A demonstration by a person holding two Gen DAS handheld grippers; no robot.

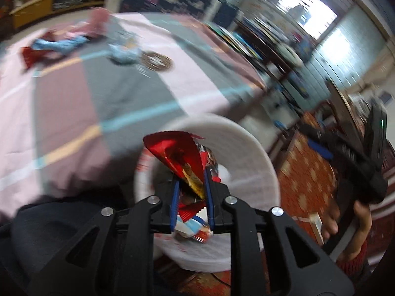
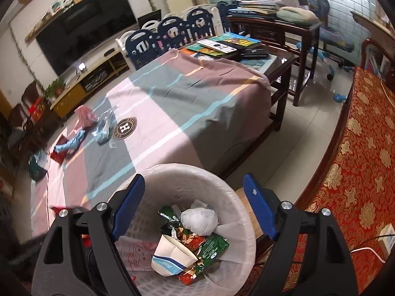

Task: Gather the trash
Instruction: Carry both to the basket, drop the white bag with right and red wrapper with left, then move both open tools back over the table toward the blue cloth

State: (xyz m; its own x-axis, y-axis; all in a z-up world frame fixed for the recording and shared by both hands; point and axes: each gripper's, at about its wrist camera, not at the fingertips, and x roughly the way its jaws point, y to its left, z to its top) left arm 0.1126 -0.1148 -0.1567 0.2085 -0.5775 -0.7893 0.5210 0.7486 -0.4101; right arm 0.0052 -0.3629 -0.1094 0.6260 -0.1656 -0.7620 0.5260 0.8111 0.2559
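Note:
My left gripper (image 1: 191,192) is shut on a crumpled red wrapper (image 1: 177,155), held over the white lined trash bin (image 1: 246,153). In the right wrist view the bin (image 2: 222,185) sits just below my right gripper (image 2: 193,180), which is open with nothing between its blue pads. Inside the bin lie a paper cup (image 2: 172,256), a green wrapper (image 2: 212,246) and a white crumpled bag (image 2: 200,219). More litter lies on the striped tablecloth (image 2: 172,103) at the far left: a blue wrapper (image 2: 71,143), a pink one (image 2: 85,116), a red one (image 2: 59,156) and a clear blue bag (image 2: 102,128).
Books and remotes (image 2: 222,45) lie on the dark wooden table's uncovered end. A red and gold patterned couch (image 2: 358,160) runs along the right. A power strip (image 2: 387,236) with a white cable lies on it. A TV (image 2: 86,32) and a blue playpen fence (image 2: 167,34) stand behind.

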